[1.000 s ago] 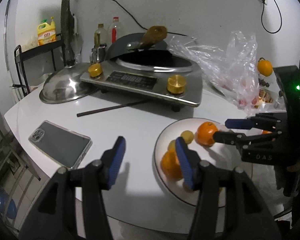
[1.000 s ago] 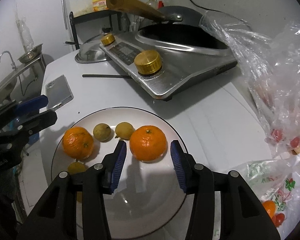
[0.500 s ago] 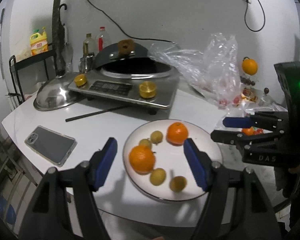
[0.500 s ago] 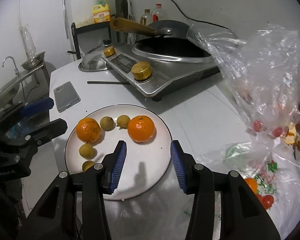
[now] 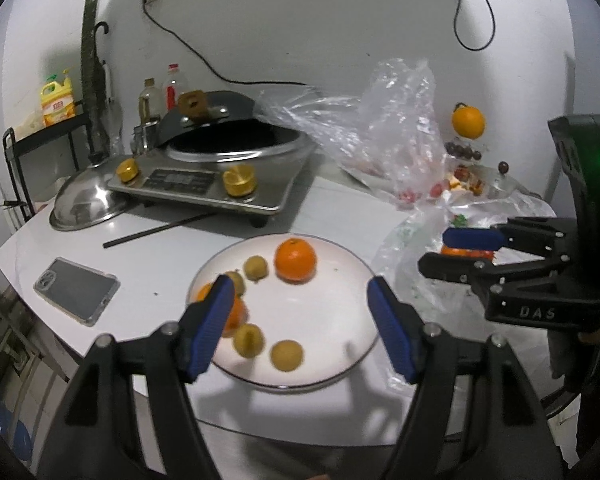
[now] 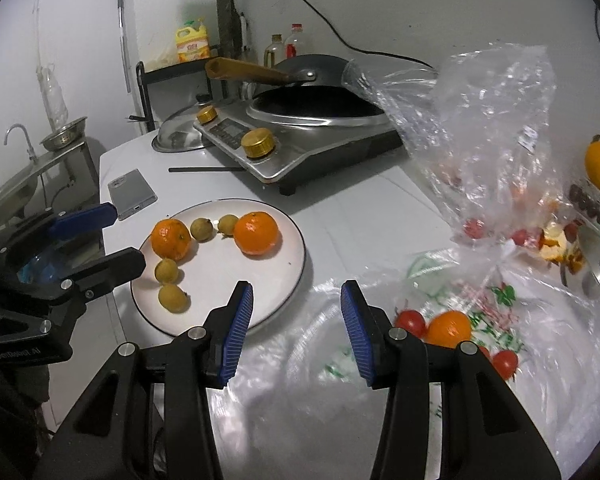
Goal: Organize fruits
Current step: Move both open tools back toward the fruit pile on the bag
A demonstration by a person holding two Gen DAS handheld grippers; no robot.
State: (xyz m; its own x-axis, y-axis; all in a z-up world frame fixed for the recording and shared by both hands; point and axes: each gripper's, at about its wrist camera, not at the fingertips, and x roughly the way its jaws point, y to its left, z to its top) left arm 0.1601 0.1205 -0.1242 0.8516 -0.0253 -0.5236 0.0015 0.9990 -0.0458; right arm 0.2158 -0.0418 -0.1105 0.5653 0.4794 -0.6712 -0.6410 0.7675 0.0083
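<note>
Blue-padded tongs (image 5: 300, 324) tilted over plate (image 5: 340, 308)

- The right gripper (image 6: 296, 332) hangs empty, jaws apart, over a plastic bag (image 6: 340, 360).
- Ahead and left: plate (image 6: 288, 264) bearing two oranges (image 6: 257, 233) and four small yellow-green fruits (image 6: 167, 271).

The right half of the plate (image 6: 296, 264) lies bare. Crumpled plastic bags (image 6: 480, 152) crowd the bench (image 6: 360, 216) on its right; the cooker (image 6: 312, 148) blocks the back. Open bench lies between the plate and the phone (image 6: 132, 194).
</note>
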